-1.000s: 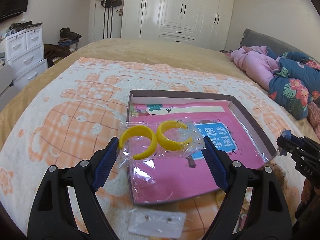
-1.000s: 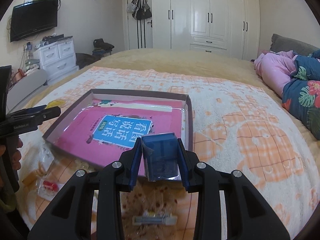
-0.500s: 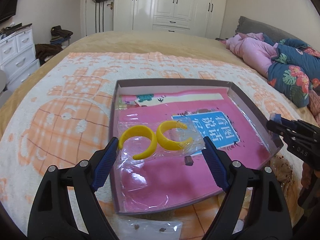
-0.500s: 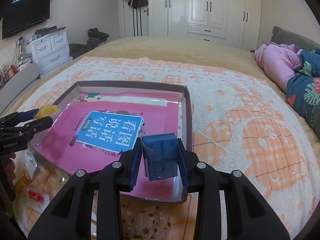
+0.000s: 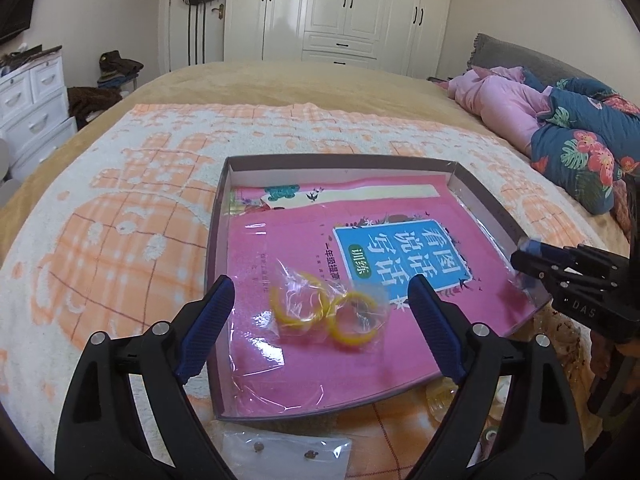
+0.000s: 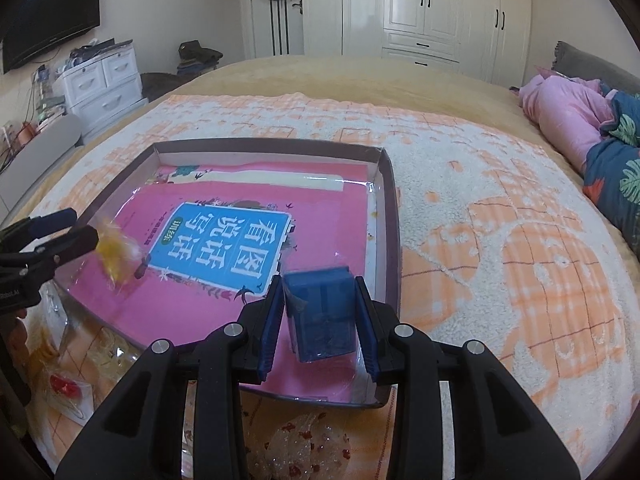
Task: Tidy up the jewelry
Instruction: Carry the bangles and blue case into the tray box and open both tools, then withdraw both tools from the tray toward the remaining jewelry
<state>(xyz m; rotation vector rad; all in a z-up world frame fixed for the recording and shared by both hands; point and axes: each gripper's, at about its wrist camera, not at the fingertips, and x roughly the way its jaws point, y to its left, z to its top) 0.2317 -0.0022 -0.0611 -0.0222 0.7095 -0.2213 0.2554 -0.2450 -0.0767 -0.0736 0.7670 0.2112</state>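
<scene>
Yellow plastic bangles in a clear crinkled bag (image 5: 326, 310), held a second ago, now lie blurred in the shallow brown cardboard tray (image 5: 486, 204) because the left tool (image 5: 322, 320) is opening wide, while the right tool (image 6: 320, 314) clamps a small blue plastic box (image 6: 322, 314) just above the tray.

bright daylight, fisheye-warped edges, dark vignetted corners

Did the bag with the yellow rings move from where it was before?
Yes. The bag has dropped out from between the opening left tongs. It was held up level with their tips; now it lies lower, on the pink book in the tray.
</scene>
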